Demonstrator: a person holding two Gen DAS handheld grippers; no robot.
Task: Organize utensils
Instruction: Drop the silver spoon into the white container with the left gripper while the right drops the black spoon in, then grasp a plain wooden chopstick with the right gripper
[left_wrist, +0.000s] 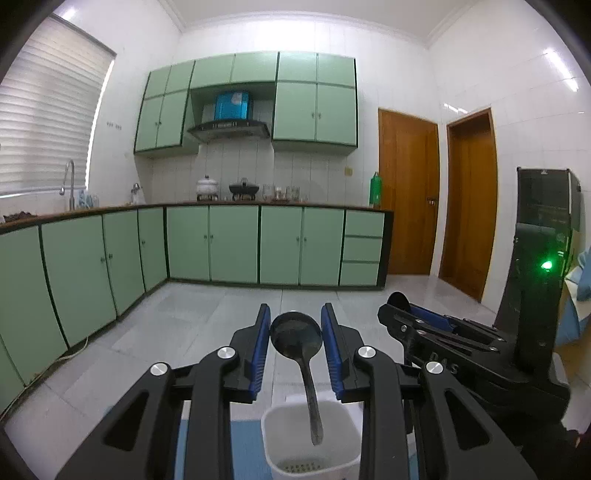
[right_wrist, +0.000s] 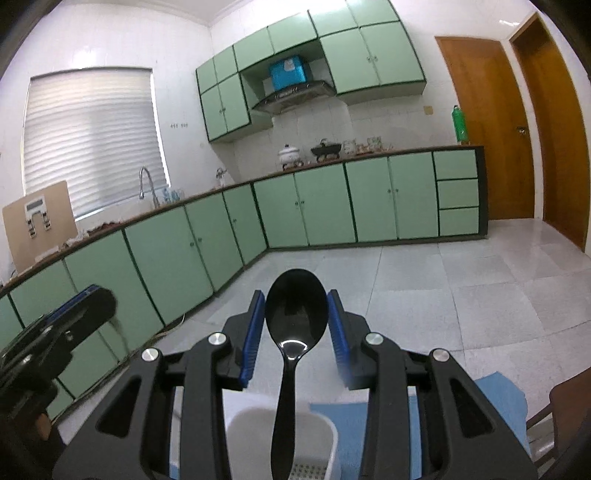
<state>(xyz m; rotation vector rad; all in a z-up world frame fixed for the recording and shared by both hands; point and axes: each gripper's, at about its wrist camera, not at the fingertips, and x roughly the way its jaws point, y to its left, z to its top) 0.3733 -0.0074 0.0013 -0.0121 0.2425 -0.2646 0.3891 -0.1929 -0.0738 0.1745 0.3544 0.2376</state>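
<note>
In the left wrist view my left gripper (left_wrist: 295, 325) has its blue-padded jaws against the bowl of a small black ladle (left_wrist: 296, 338), which stands upright with its handle down in a white utensil holder (left_wrist: 280, 435). My right gripper (right_wrist: 296, 308) is shut on the bowl of a black plastic spoon (right_wrist: 295, 314); its handle reaches down into a white utensil holder (right_wrist: 251, 428). The right gripper also shows at the right in the left wrist view (left_wrist: 400, 308). The left gripper shows at the left of the right wrist view (right_wrist: 83, 306).
A blue mat (right_wrist: 354, 424) lies under the holders. Green kitchen cabinets (left_wrist: 229, 243) run along the far wall and the left. Two wooden doors (left_wrist: 406, 199) stand at the right. A black device with a green light (left_wrist: 543, 258) stands close on the right.
</note>
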